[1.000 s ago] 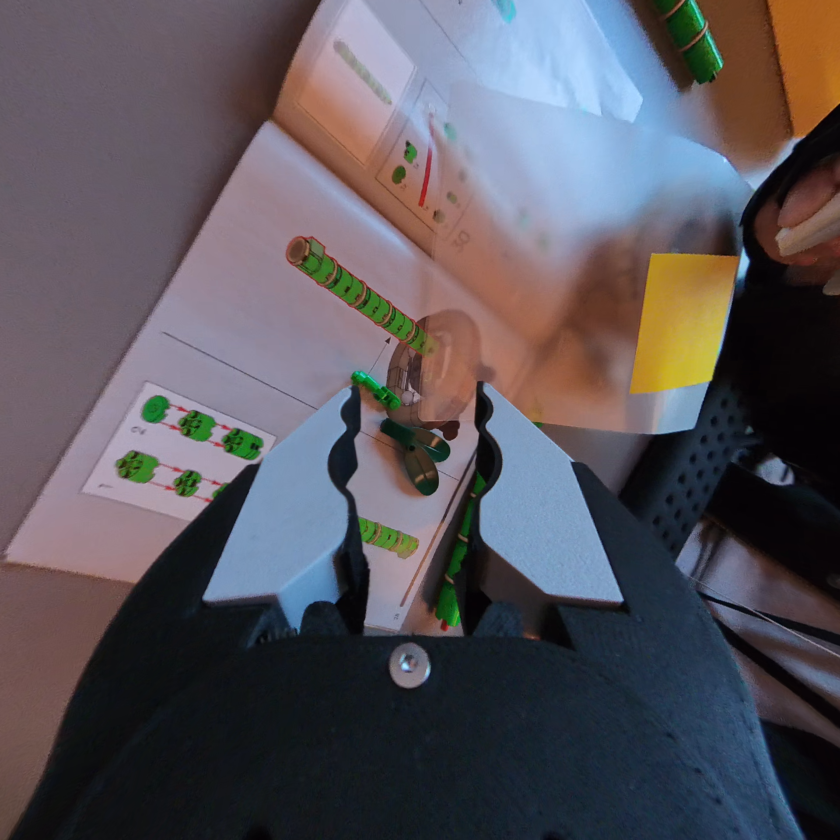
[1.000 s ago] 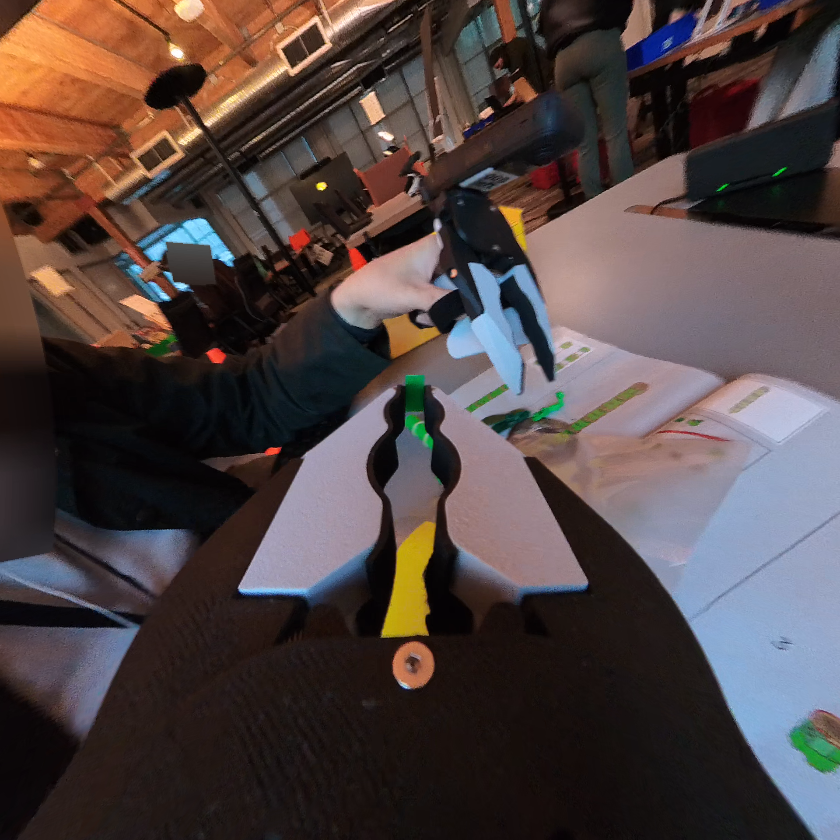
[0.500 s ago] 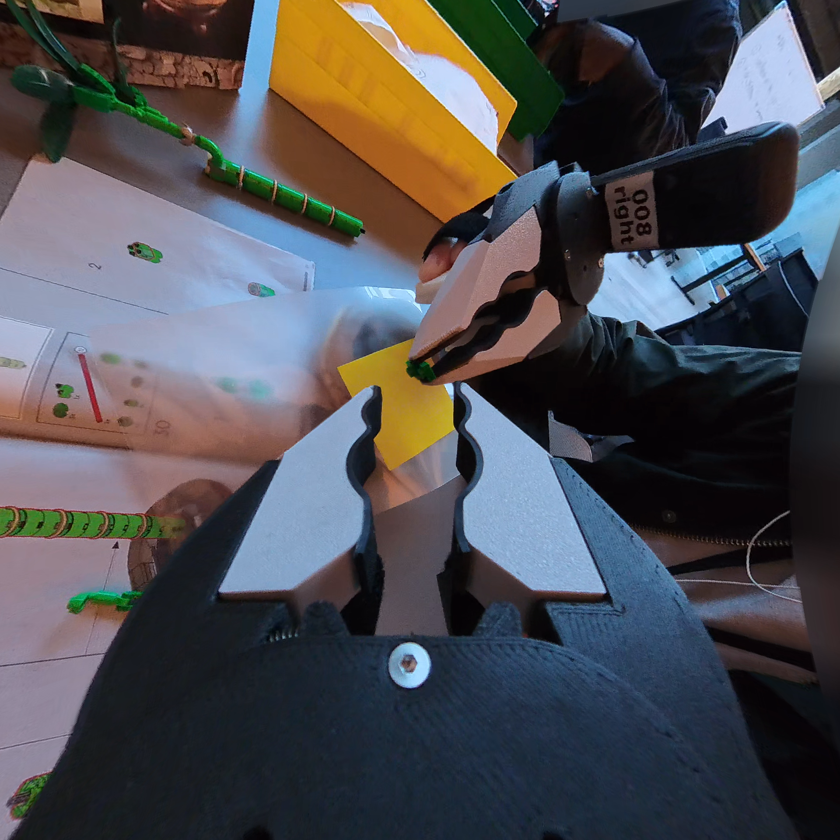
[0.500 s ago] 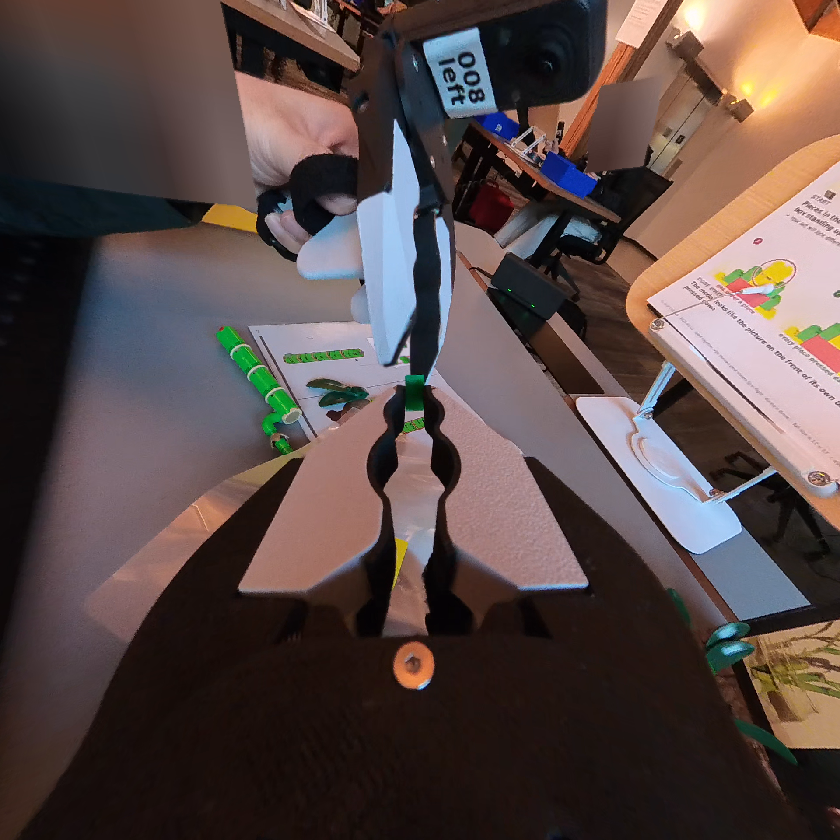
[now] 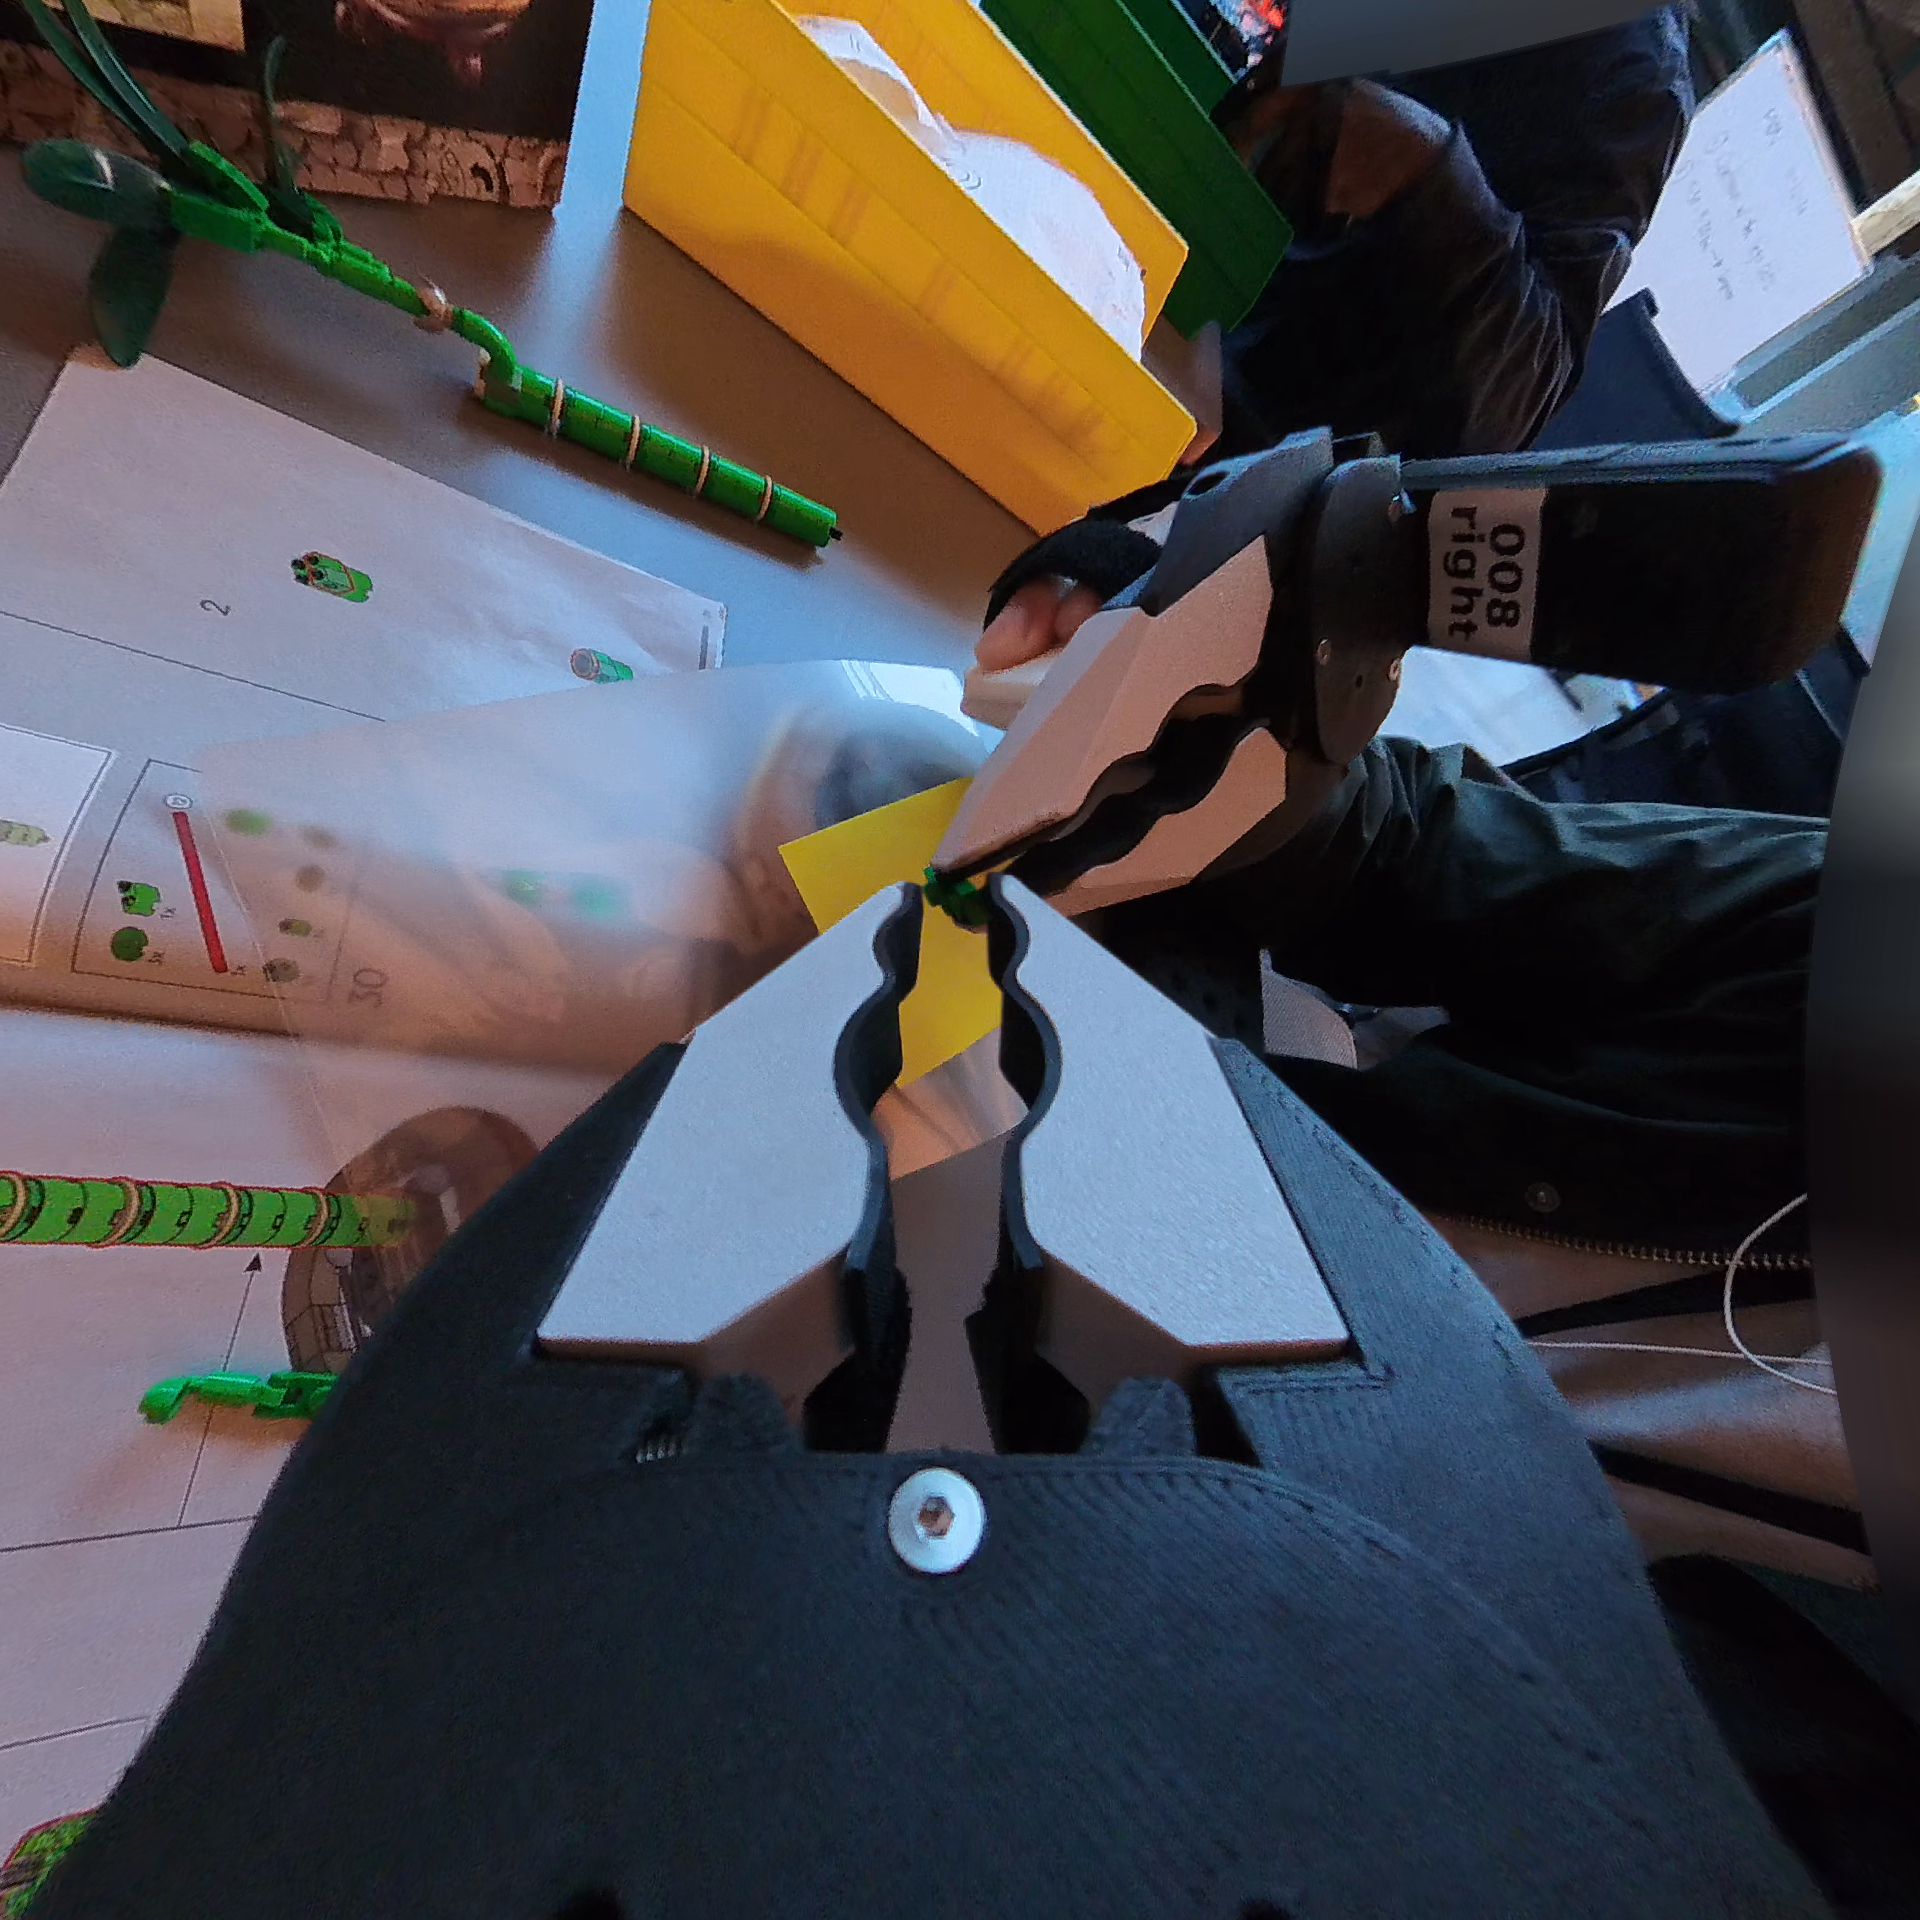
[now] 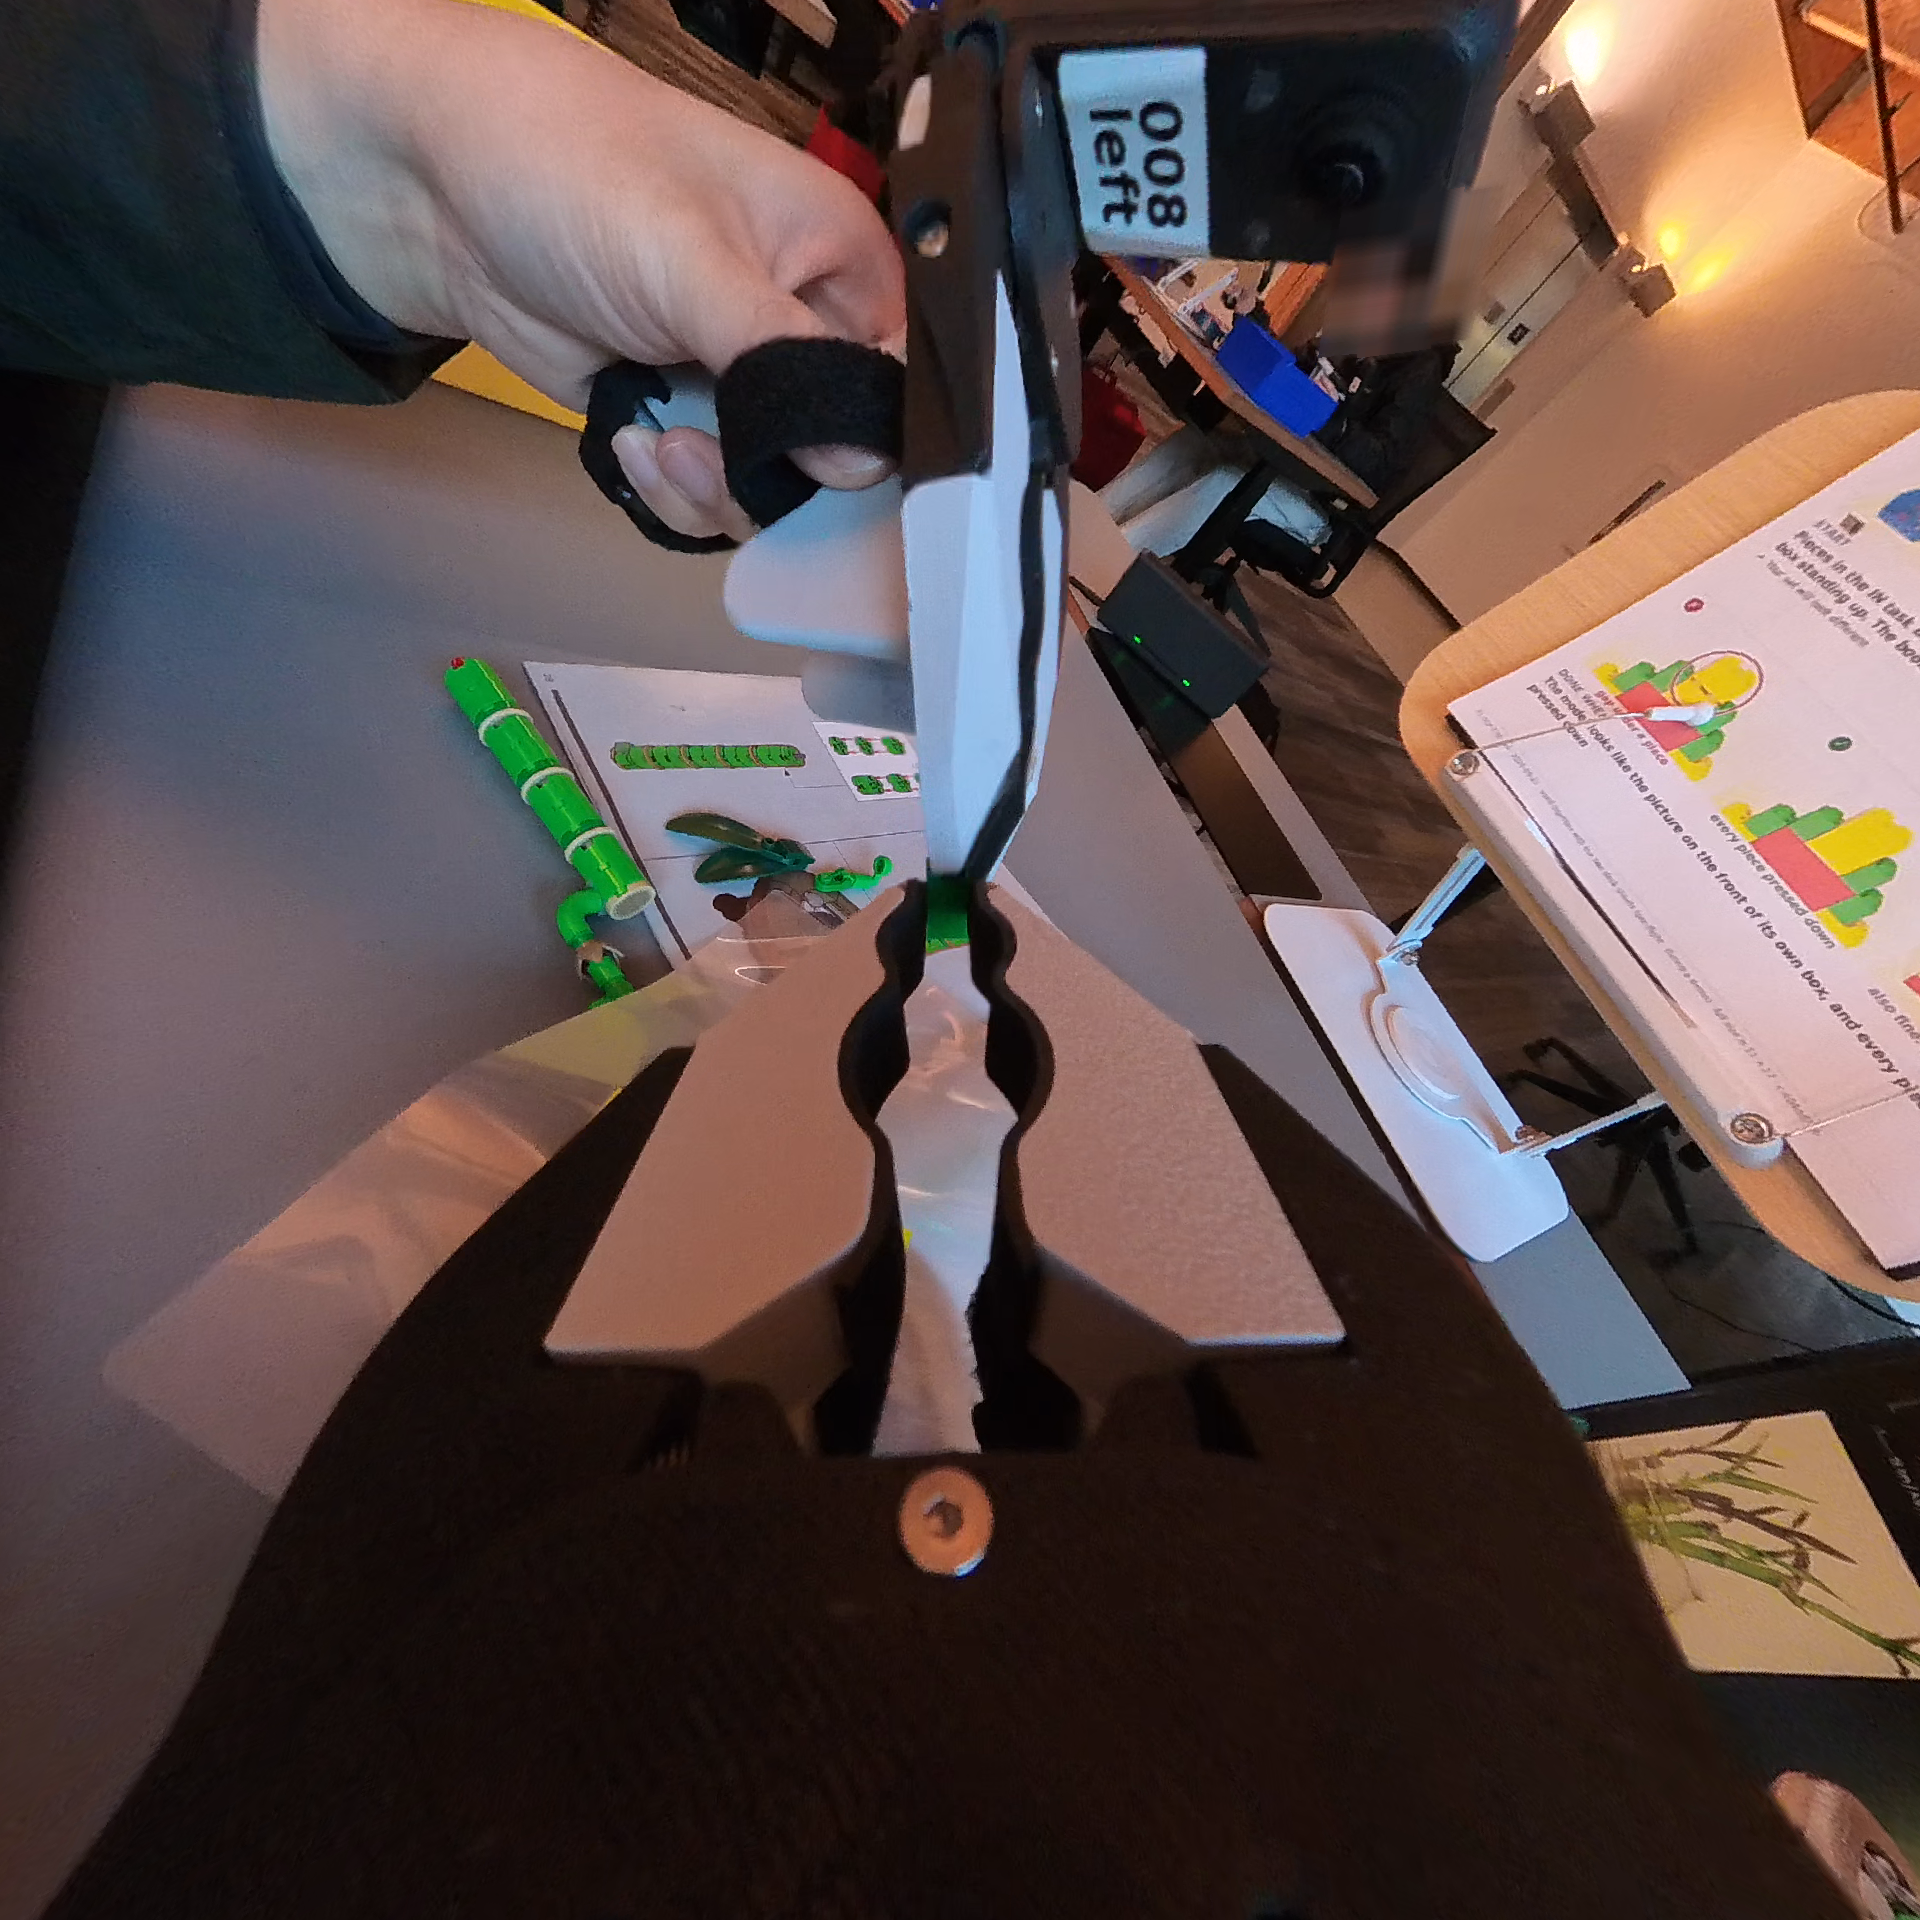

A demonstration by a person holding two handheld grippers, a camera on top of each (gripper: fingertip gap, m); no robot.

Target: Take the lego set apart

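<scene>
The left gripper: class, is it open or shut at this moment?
Open. The left gripper shows a clear gap between its fingertips, with the small green piece at the gap, held by the right gripper.

Both wrist cameras look close along their jaws, facing each other over the same booklet (image 5: 312, 665).

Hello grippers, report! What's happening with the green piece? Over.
Right gripper shut on green piece. Left gripper open, tips at the piece. Nothing in the way.
</scene>
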